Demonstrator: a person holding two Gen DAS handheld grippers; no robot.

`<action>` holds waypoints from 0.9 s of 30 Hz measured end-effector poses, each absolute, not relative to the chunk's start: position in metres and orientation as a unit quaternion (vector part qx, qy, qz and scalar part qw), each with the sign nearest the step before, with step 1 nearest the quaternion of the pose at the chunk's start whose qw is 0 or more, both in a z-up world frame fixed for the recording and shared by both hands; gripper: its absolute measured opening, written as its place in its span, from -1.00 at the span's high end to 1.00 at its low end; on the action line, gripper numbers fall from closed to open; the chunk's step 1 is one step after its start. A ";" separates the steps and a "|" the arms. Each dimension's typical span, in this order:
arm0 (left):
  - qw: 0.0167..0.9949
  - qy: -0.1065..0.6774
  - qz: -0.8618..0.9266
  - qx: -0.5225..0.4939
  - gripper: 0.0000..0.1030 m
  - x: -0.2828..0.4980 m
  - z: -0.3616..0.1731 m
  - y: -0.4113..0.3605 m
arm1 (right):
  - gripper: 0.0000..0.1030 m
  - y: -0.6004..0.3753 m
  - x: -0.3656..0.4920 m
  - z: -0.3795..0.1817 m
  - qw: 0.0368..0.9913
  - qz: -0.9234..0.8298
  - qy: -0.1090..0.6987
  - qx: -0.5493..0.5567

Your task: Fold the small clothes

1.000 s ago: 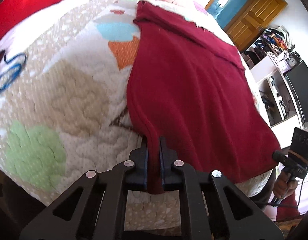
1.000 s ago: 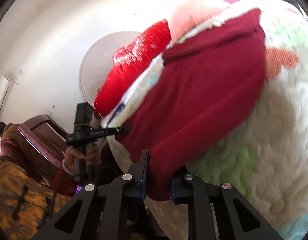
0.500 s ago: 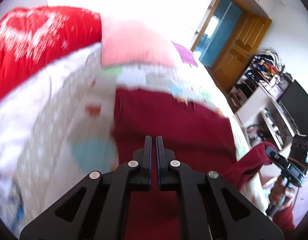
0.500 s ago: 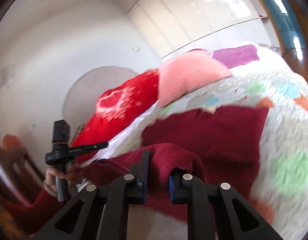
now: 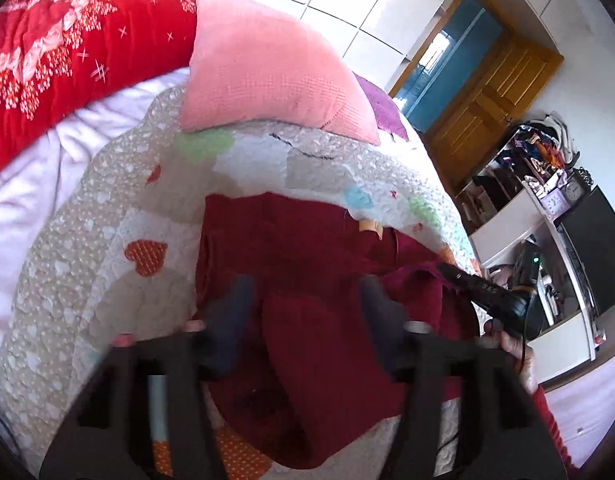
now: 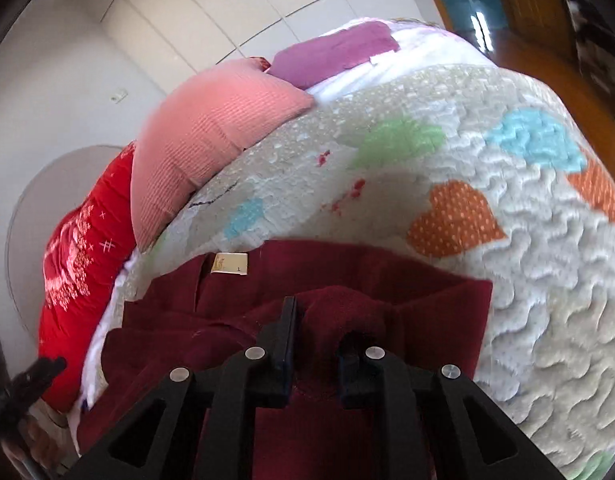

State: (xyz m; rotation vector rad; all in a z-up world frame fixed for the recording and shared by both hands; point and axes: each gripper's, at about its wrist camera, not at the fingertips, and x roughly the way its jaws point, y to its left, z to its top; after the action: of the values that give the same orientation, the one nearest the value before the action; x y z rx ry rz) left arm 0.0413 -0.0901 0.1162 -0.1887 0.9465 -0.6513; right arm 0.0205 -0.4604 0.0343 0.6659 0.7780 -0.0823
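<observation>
A dark red garment [image 5: 307,240] lies on the quilted bedspread [image 5: 87,264], its near part folded over onto its far part. In the left wrist view my left gripper [image 5: 305,284] hovers over the fold, blurred; its jaws are opening wide and the cloth lies loose beneath them, not pinched. In the right wrist view my right gripper [image 6: 317,320] still has a bunched hump of the garment [image 6: 427,300] between its fingers, while its jaws are starting to open. A white label [image 6: 229,263] shows at the garment's far edge.
A pink pillow [image 5: 267,72], a red quilt [image 5: 67,48] and a purple cloth [image 6: 339,52] lie at the head of the bed. A wooden door [image 5: 487,96] and cluttered shelves [image 5: 539,184] stand to the right. A hand [image 5: 515,352] holds the right gripper.
Both grippers carried the garment's near edge up and over toward its far edge, folding it. The left jaws, shut on the cloth before, have sprung apart and released it.
</observation>
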 end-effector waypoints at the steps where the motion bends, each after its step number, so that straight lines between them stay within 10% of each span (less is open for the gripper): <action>1: 0.831 0.451 -0.313 -0.089 -0.25 0.040 0.113 -0.091 | 0.48 -0.459 0.015 0.040 0.877 -0.030 0.357 0.321; 3: 0.826 0.460 -0.315 -0.084 -0.25 0.038 0.107 -0.093 | -0.01 -0.450 0.000 0.053 0.887 -0.015 0.342 0.310; 12: 0.786 0.527 -0.313 -0.079 -0.20 0.038 0.064 -0.118 | -0.01 -0.458 -0.037 0.062 0.888 -0.004 0.327 0.322; 15: 0.792 0.519 -0.318 -0.047 0.80 0.032 0.064 -0.131 | -0.01 -0.458 -0.035 0.063 0.889 -0.012 0.328 0.319; 27: 0.835 0.442 -0.328 0.009 0.87 0.035 0.117 -0.144 | -0.22 -0.459 0.022 0.058 0.895 -0.038 0.375 0.239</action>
State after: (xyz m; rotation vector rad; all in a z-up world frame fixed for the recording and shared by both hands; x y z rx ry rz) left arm 0.0347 -0.1440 0.1172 0.0194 0.9353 -0.6950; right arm 0.0222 -0.4588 0.0575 0.4954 0.7773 -0.0787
